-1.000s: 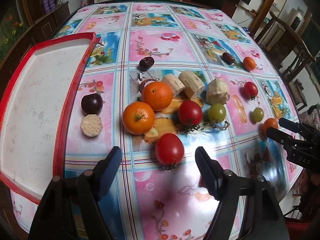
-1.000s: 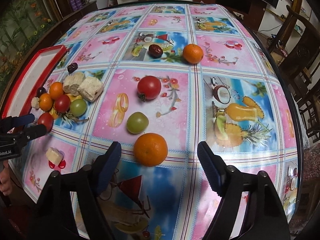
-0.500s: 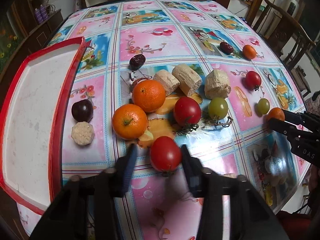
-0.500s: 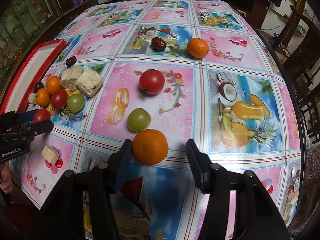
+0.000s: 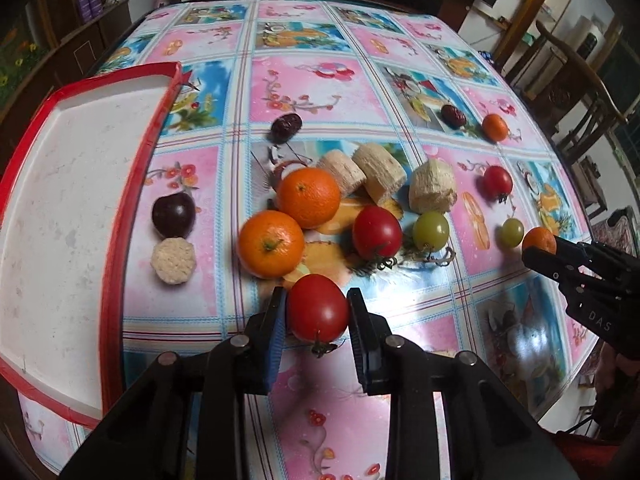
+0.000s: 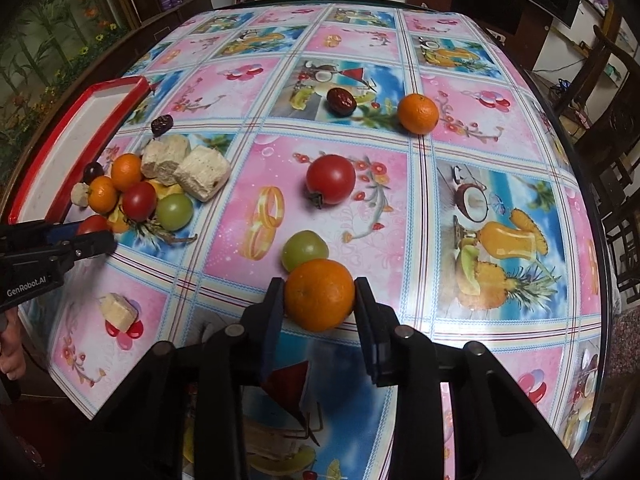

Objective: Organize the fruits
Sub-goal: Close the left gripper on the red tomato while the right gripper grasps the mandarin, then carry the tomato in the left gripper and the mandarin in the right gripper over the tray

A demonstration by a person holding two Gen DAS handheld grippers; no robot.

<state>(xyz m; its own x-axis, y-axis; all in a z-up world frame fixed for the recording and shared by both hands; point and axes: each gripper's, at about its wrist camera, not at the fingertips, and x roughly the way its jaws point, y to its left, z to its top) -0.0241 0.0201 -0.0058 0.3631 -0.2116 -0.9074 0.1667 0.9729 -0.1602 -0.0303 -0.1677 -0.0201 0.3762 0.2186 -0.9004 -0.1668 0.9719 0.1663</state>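
Left gripper (image 5: 317, 312) fingers clamp a red tomato (image 5: 318, 308) near the red tray (image 5: 116, 216); right gripper (image 6: 319, 300) fingers clamp an orange (image 6: 319, 295); overtightening could burst the tomato.

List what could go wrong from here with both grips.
1. The smooth round red tomato in the left gripper may bruise or squirt out if squeezed harder.
2. Lifting the round orange tangerine in the right gripper may nudge the green grape touching it, rolling it away.
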